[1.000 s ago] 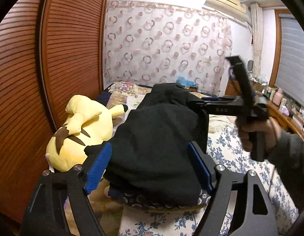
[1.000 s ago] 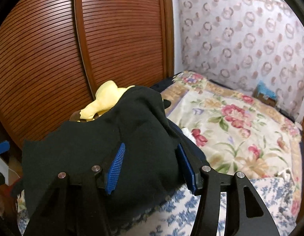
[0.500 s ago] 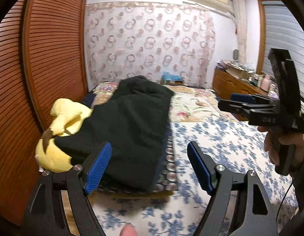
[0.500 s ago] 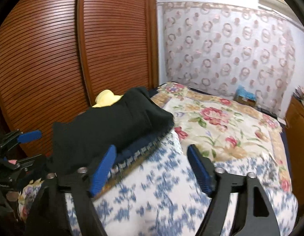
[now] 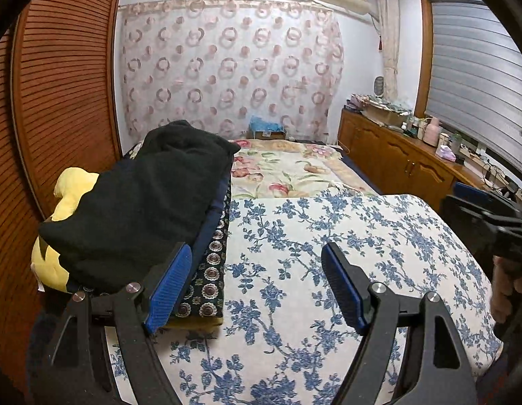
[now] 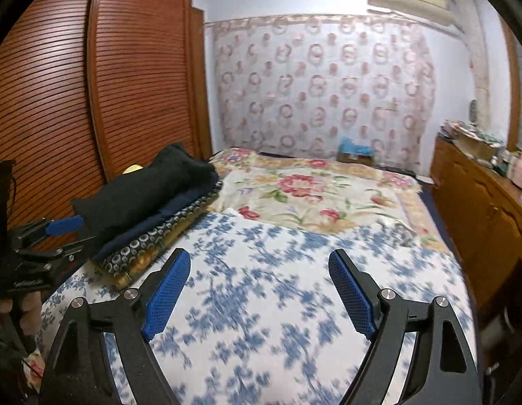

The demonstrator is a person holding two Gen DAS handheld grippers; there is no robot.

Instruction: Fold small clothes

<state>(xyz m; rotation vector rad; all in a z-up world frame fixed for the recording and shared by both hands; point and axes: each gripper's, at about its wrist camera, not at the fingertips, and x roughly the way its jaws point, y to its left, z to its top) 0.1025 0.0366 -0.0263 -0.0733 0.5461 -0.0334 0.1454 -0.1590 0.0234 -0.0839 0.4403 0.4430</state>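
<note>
Both grippers now back off the folded black garment [image 5: 142,202], right gripper [image 6: 259,295] jaws just widened and empty, left gripper [image 5: 256,287] wide open and empty, garment stacked left of frame on the bed [image 5: 328,236]

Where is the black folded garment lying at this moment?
In both views the black garment lies on top of the folded pile at the bed's left edge, beside the yellow plush toy and wooden wardrobe.
</note>
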